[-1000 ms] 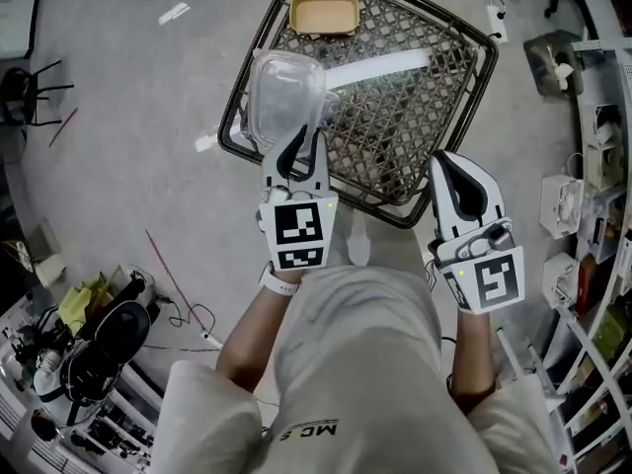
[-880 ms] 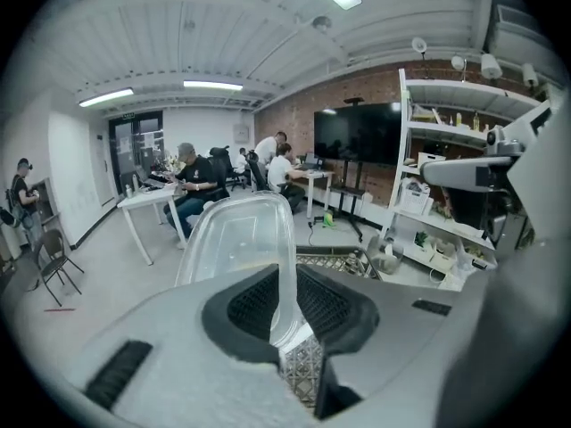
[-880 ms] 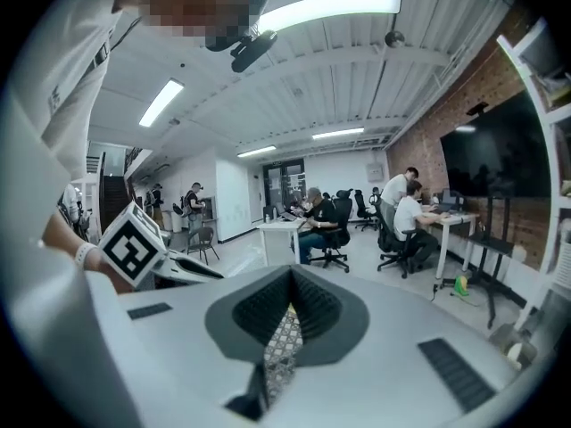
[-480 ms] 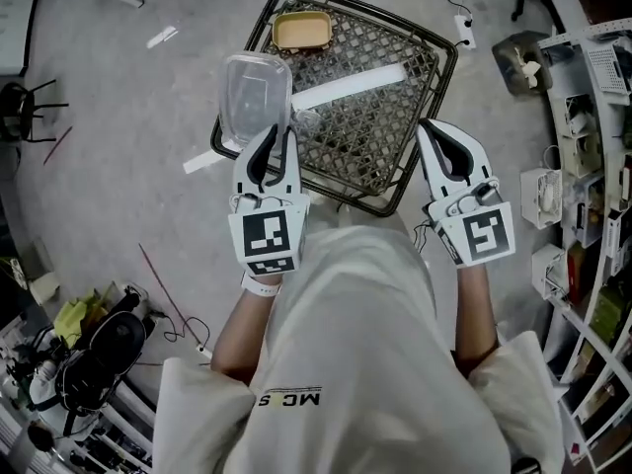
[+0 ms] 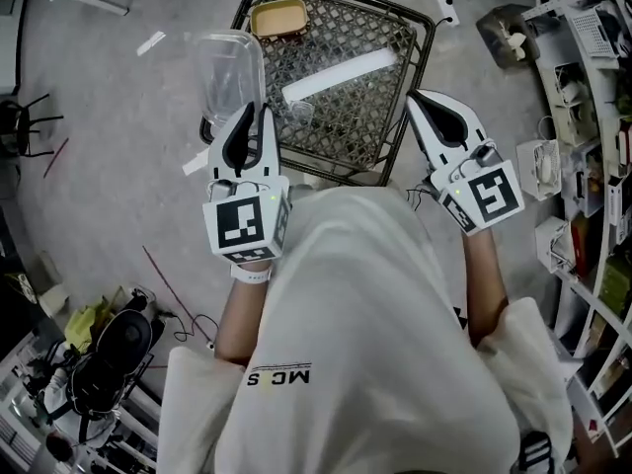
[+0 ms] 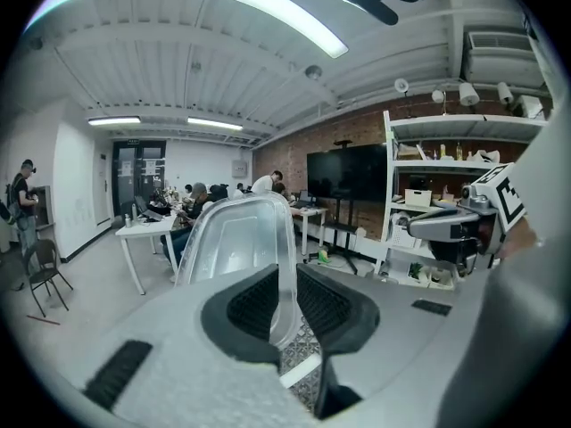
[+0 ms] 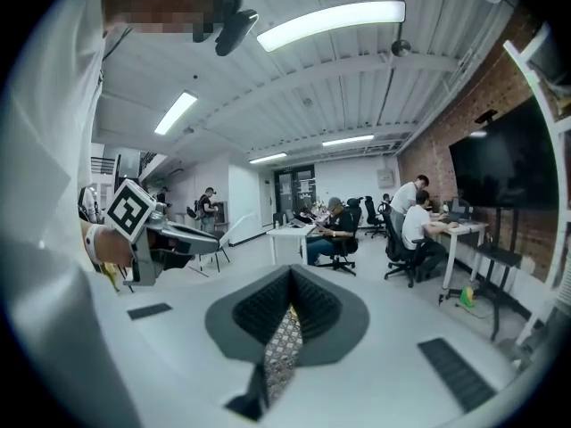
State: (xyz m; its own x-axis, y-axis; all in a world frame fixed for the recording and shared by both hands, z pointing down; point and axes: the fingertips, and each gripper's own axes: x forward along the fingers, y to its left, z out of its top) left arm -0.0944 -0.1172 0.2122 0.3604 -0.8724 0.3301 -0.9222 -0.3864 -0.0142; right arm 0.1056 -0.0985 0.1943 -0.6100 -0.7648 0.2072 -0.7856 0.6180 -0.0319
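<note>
My left gripper [image 5: 252, 117] is shut on the rim of a clear plastic container [image 5: 229, 75], holding it in the air beside the woven metal table [image 5: 407, 77]. In the left gripper view the clear plastic container [image 6: 236, 243] stands upright between the black pads [image 6: 254, 303]. My right gripper [image 5: 427, 107] is shut with nothing between its jaws, over the table's near right edge. In the right gripper view its jaws [image 7: 287, 285] meet with nothing between them. A tan shallow dish [image 5: 278, 16] rests at the table's far side.
A white strip [image 5: 341, 73] and a small clear cup [image 5: 299, 115] lie on the table. Shelving with boxes [image 5: 583, 156] lines the right. A dark bag and cables [image 5: 109, 354] clutter the floor at lower left. People sit at desks [image 7: 339, 226] across the room.
Both grippers have drawn back toward the body and away from the table. The left one still carries the clear container; the table now sits farther up in the head view.
</note>
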